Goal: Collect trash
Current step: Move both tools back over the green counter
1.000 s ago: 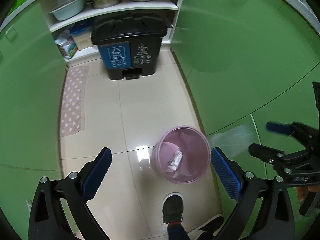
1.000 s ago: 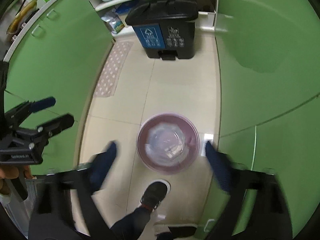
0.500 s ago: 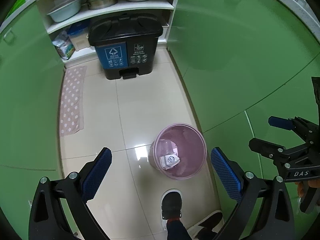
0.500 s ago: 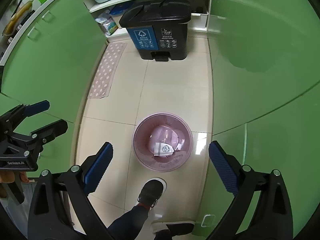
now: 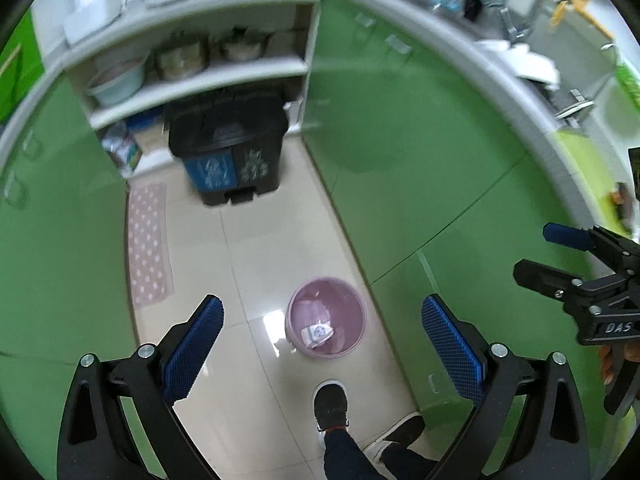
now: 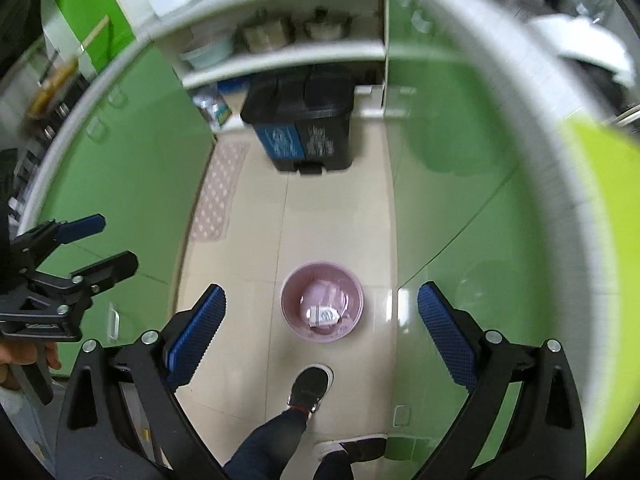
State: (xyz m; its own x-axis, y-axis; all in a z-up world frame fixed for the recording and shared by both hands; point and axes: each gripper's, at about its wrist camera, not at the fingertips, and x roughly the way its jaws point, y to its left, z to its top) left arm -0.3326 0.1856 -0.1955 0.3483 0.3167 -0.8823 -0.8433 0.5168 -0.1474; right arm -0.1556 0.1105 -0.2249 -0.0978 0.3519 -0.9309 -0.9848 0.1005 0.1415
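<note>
A small pink waste bin (image 5: 327, 316) (image 6: 322, 307) stands on the tiled floor far below both grippers, with a white crumpled packet (image 5: 317, 332) (image 6: 325, 315) lying inside it. My left gripper (image 5: 320, 344) is open high above the bin, nothing between its blue pads. Open as well and empty, my right gripper (image 6: 320, 332) hangs over the bin. Each gripper also shows at the edge of the other's view, the right gripper (image 5: 560, 256) and the left gripper (image 6: 96, 240).
A black two-compartment pedal bin (image 5: 228, 152) (image 6: 304, 124) stands at the far end under white shelves with pots. Green cabinet doors (image 5: 420, 168) line both sides of the narrow aisle. A pink dotted mat (image 5: 148, 240) lies at left. The person's dark shoe (image 5: 330, 402) is near the pink bin.
Both grippers have risen well above the floor, so the pink bin looks smaller and the countertops have come into view. The packet stays in the bin.
</note>
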